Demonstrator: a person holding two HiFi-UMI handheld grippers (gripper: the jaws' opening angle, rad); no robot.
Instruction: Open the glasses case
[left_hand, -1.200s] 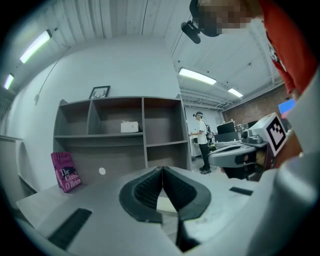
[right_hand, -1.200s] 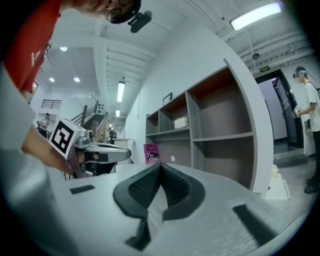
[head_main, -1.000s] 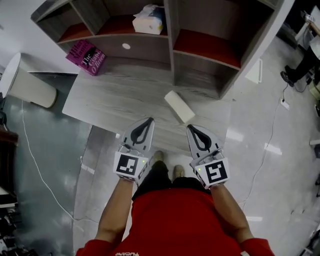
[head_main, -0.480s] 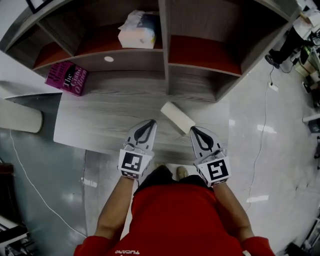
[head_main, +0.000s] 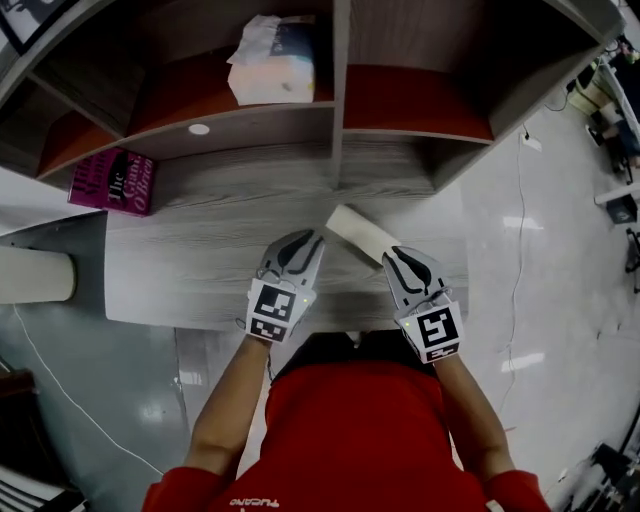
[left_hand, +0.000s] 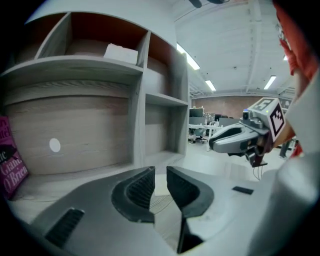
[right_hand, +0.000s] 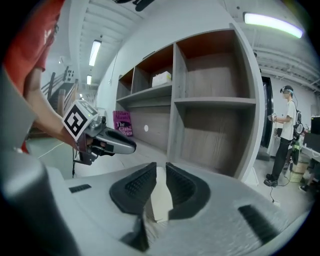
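The glasses case is a cream oblong box lying slantwise on the grey wooden desk, in front of the shelf unit. My left gripper hovers just left of the case's near end. Its jaws are a little apart and opening, with nothing between them. My right gripper sits at the case's right end, jaws likewise slightly apart and opening. In the right gripper view the case shows through the narrow gap of the right gripper, just ahead of the pads. The left gripper points at the shelves.
A grey shelf unit with red-lined compartments rises behind the desk. A tissue box sits on a shelf. A pink book leans at the desk's far left. A white bin stands left. A person stands far right.
Both grippers have moved forward and down over the desk to either side of the case. Their jaws, shut before, now stand slightly apart.
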